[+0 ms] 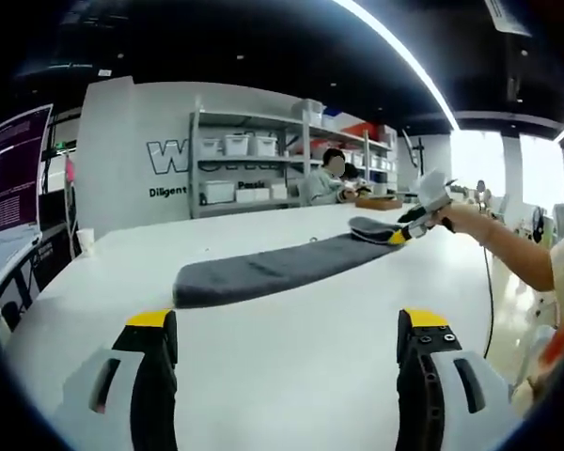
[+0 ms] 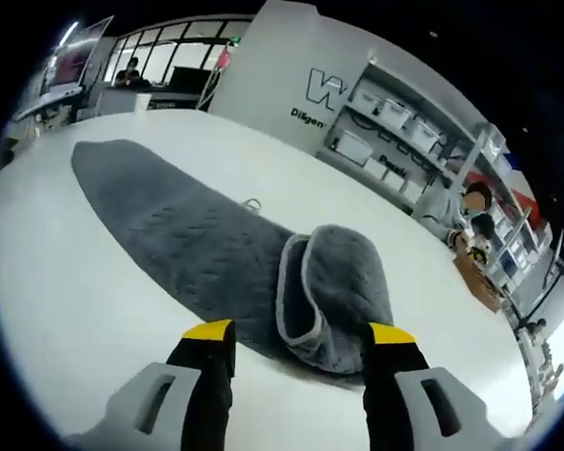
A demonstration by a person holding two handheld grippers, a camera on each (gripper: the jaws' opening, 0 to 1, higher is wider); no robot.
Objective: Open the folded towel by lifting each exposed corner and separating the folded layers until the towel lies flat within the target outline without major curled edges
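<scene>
- Grey, thick-piled terry cloth makes up the long folded towel [image 2: 197,240], which is laid out on the smooth white table [image 2: 66,310] ahead of both tongs; a slim band with a pale hemmed edge is formed, and a small hanging loop is seen at its far edge in the right gripper view.
- Softness and limpness are judged from the near end, which is curled over into a rounded roll just ahead of the right gripper [image 2: 299,336]; light weight and good grip on the nap are expected, with no fragility.
- Hold is best taken at the pale hem of that curled end, where a single layer could be pinched and peeled back.
- Right jaws, black with yellow tips, are held apart at either side of the roll; contact cannot be told.
- Left gripper [image 1: 287,324] jaws are spread wide over bare table, well short of the towel's other end.
- No target outline is made out on the table.
</scene>
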